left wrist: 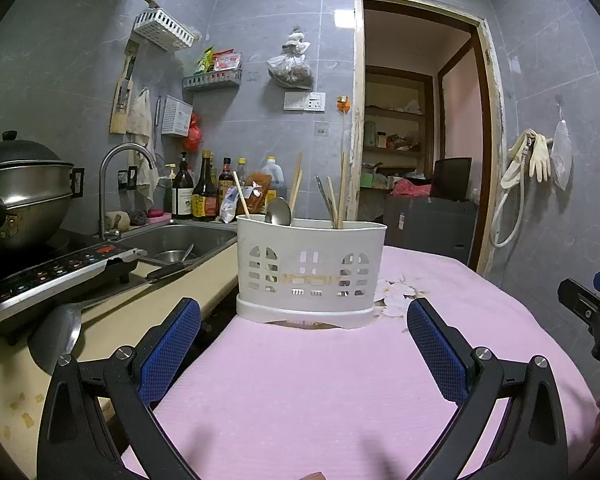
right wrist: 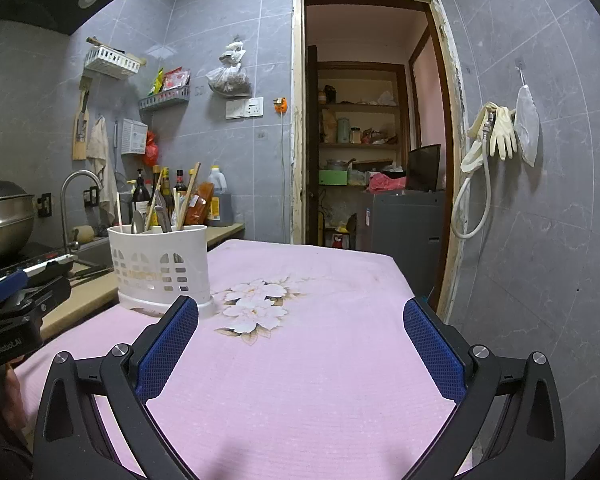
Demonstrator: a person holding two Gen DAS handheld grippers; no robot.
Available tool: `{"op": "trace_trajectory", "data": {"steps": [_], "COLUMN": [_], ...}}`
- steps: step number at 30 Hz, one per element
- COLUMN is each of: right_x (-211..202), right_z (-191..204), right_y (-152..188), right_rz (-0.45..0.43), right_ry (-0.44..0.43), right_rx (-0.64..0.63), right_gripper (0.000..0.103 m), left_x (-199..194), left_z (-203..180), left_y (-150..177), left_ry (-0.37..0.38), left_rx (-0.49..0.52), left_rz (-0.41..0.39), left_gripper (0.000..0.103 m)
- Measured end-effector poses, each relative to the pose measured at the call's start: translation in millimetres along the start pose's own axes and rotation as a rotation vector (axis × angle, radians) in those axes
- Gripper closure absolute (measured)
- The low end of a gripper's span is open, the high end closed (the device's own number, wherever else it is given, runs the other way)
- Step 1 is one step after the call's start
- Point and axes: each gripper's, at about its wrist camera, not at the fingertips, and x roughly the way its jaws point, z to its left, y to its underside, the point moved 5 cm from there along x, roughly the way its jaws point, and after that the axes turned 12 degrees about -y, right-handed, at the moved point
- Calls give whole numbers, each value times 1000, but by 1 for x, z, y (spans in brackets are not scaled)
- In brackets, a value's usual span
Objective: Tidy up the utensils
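Observation:
A white slotted utensil holder (left wrist: 310,270) stands on the pink tablecloth (left wrist: 300,380), holding wooden chopsticks (left wrist: 342,196), a metal spoon (left wrist: 279,211) and other utensils. It also shows at the left of the right wrist view (right wrist: 162,268). My left gripper (left wrist: 304,320) is open and empty, just in front of the holder. My right gripper (right wrist: 300,320) is open and empty over the cloth, to the right of the holder. Its body shows at the right edge of the left wrist view (left wrist: 592,312).
A counter at the left has a sink (left wrist: 180,244) with a tap, an induction cooker (left wrist: 56,276) with a steel pot (left wrist: 20,196), a ladle (left wrist: 56,338) and sauce bottles (left wrist: 204,192). An open doorway (right wrist: 372,120) is behind the table. Gloves (right wrist: 500,132) hang on the right wall.

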Motion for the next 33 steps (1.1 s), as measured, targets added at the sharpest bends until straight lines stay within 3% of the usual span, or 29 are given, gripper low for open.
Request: {"op": "trace_trajectory", "data": {"steps": [33], "right_x": [0], "right_z": [0], "right_y": [-1], "right_rz": [1], "right_ry": [-1], "right_rx": [-1], "right_gripper": [0], "left_x": [-5], "left_z": [3], "left_y": [-3], "left_ry": [-17], "left_rx": [2], "left_rz": [-7], "left_gripper": [2]}}
